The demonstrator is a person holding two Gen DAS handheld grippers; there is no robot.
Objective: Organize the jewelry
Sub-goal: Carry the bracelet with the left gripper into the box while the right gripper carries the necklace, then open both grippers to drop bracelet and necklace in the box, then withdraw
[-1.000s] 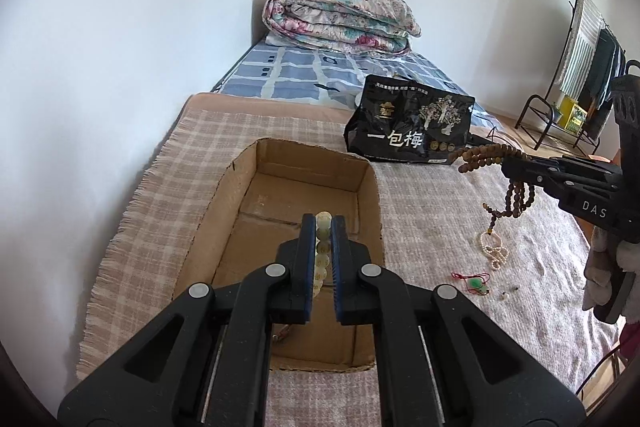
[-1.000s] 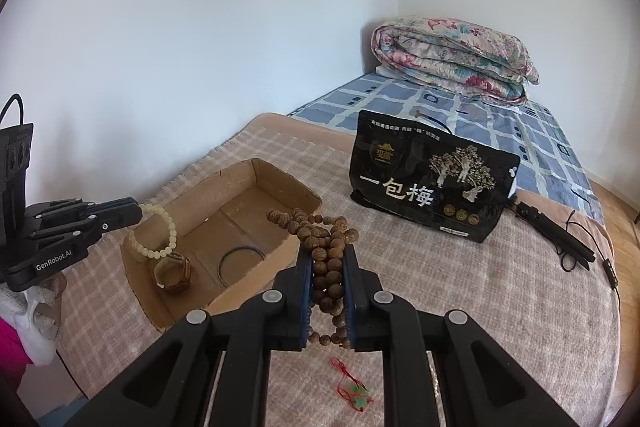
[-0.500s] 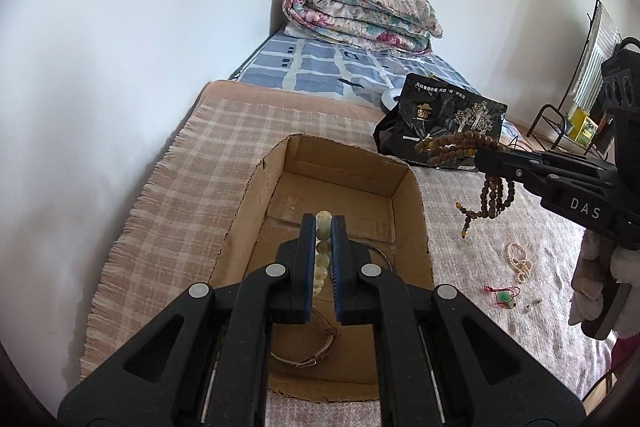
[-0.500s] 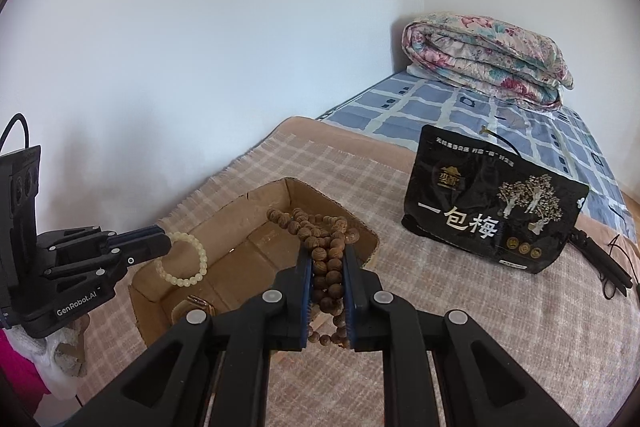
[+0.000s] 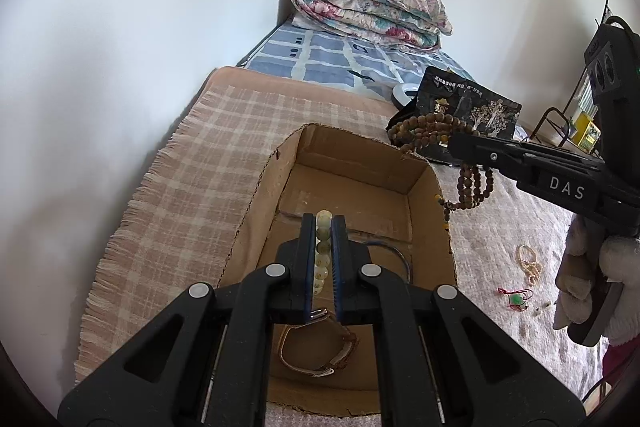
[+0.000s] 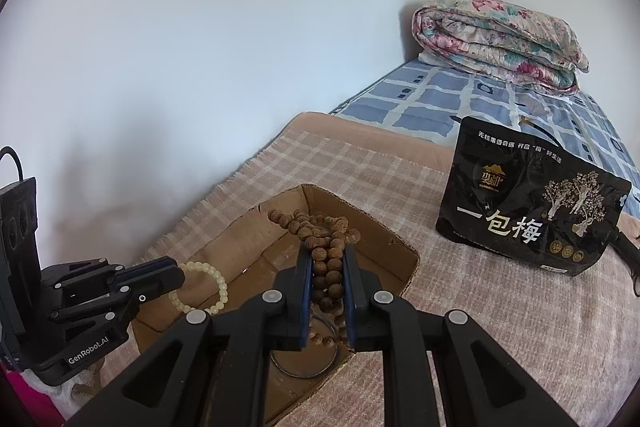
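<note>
From your left wrist view, your left gripper (image 5: 323, 263) is squeezed tight on the pale bead bracelet (image 5: 322, 251), right over the middle of the cardboard box (image 5: 256, 187). Go low before you let go, so the beads miss the watch (image 5: 320, 351) at the near end. Only this view shows small pieces (image 5: 520, 283) left on the blanket (image 5: 180, 187) past the box's right edge. From your right wrist view, your right gripper (image 6: 327, 287) is pinched on the brown bead string (image 6: 320, 239), above the box's near right corner. Only here can you see the pale bracelet's whole loop.
</note>
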